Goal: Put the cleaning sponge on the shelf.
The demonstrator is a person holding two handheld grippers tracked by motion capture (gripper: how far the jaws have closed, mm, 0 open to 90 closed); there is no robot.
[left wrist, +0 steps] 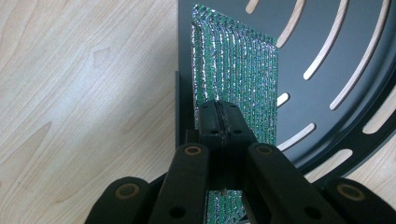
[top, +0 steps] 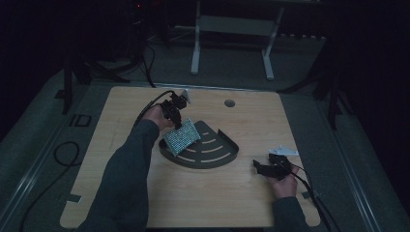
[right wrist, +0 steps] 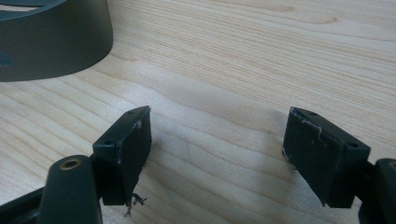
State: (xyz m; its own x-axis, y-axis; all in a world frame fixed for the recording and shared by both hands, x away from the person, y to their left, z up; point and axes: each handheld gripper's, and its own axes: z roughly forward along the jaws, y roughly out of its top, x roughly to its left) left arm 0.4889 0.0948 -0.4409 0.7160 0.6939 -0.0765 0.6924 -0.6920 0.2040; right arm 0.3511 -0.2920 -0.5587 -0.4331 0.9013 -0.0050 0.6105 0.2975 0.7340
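A glittery green sponge pad (top: 181,137) hangs over the left corner of a dark quarter-round slotted rack (top: 212,159). My left gripper (top: 176,119) is shut on its upper edge; in the left gripper view the jaws pinch the sparkly green pad (left wrist: 238,79) edge-on above the rack's slotted floor (left wrist: 322,93). My right gripper (top: 262,168) rests low over the wood at the right, right of the rack, jaws wide open. In the right gripper view its fingertips (right wrist: 130,144) stand far apart over bare wood, with the rack's curved wall (right wrist: 56,42) at upper left.
The wooden table (top: 145,193) has a round hole (top: 229,103) near its far edge. Cables trail from both grippers. A white frame stand (top: 232,29) and dark tripod legs (top: 333,92) stand on the floor beyond the table.
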